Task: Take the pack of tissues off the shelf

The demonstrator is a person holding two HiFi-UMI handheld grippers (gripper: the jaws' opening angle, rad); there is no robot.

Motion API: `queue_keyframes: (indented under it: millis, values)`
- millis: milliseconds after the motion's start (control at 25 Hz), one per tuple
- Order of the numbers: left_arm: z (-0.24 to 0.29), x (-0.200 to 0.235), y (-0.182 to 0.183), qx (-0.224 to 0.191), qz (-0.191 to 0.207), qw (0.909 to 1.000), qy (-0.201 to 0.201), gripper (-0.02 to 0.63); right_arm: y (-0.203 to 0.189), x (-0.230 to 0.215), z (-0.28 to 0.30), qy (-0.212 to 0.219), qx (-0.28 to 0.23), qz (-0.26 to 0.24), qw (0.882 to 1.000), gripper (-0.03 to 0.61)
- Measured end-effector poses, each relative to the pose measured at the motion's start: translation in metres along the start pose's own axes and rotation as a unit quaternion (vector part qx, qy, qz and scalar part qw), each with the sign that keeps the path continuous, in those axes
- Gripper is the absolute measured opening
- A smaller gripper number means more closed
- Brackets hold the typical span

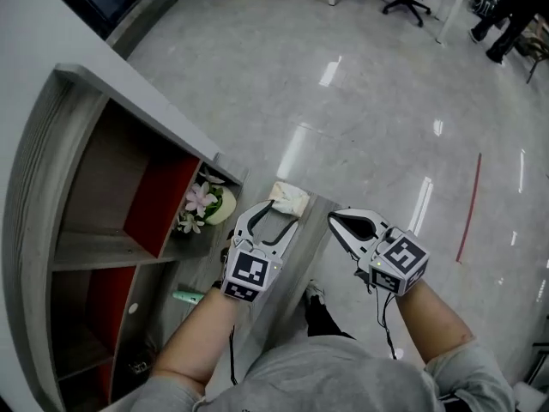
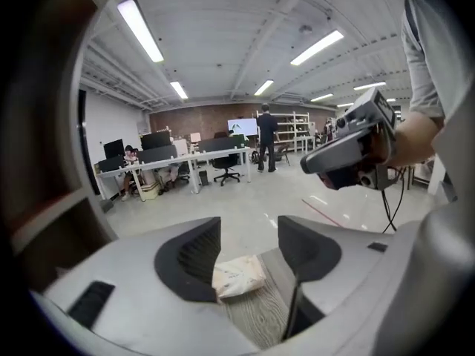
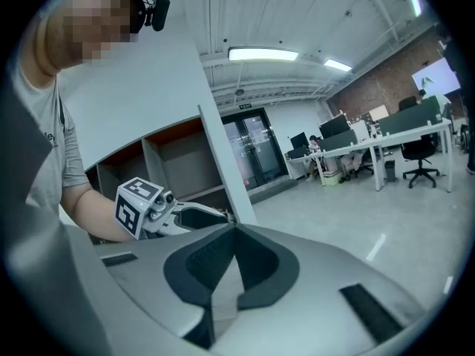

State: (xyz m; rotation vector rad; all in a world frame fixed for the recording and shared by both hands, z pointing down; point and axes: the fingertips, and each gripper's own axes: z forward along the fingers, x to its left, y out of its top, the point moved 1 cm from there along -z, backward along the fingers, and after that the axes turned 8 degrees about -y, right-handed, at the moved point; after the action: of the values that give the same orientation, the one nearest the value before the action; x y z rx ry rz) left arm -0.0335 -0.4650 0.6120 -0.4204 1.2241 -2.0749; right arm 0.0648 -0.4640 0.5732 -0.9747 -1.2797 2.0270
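The pack of tissues (image 1: 290, 197), a pale crumpled packet, lies on the far end of a narrow grey wooden ledge (image 1: 300, 249) beside the shelf. My left gripper (image 1: 279, 216) hovers just behind it with its jaws open. In the left gripper view the pack (image 2: 237, 276) rests on the ledge (image 2: 258, 319) between the spread jaws of the left gripper (image 2: 249, 247), nearer the left pad, and neither pad presses on it. My right gripper (image 1: 336, 220) hangs to the right over the floor, shut and empty; its pads meet in the right gripper view (image 3: 233, 236).
The grey shelf unit (image 1: 94, 230) with red back panels stands at left. A pot of pink flowers (image 1: 206, 202) sits in it near the ledge, and a green object (image 1: 189, 297) lies lower down. Polished floor spreads to the right. Office desks and chairs (image 2: 215, 158) stand far off.
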Motion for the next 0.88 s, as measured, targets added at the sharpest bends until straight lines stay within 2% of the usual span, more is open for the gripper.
queue_keyframes:
  millis: [120, 240, 440, 680, 880]
  values:
    - [-0.052, -0.001, 0.018, -0.027, -0.027, 0.999, 0.021, 0.253, 0.02, 0.033, -0.001, 0.021, -0.005, -0.013, 1.0, 0.012]
    - [-0.113, 0.007, 0.034, -0.051, -0.043, 0.9955, 0.067, 0.224, 0.049, 0.071, 0.011, 0.059, -0.012, -0.04, 0.997, 0.012]
    - [-0.227, 0.005, 0.054, -0.093, -0.062, 0.9823, 0.15, 0.175, 0.091, 0.158, 0.022, 0.124, -0.015, -0.079, 0.989, 0.012]
    - [-0.372, -0.028, 0.031, -0.127, -0.091, 0.9573, 0.244, 0.128, 0.098, 0.289, 0.022, 0.206, -0.01, -0.122, 0.971, 0.012]
    - [-0.506, -0.079, -0.006, -0.143, -0.113, 0.9281, 0.324, 0.093, 0.089, 0.412, 0.005, 0.277, -0.004, -0.149, 0.949, 0.012]
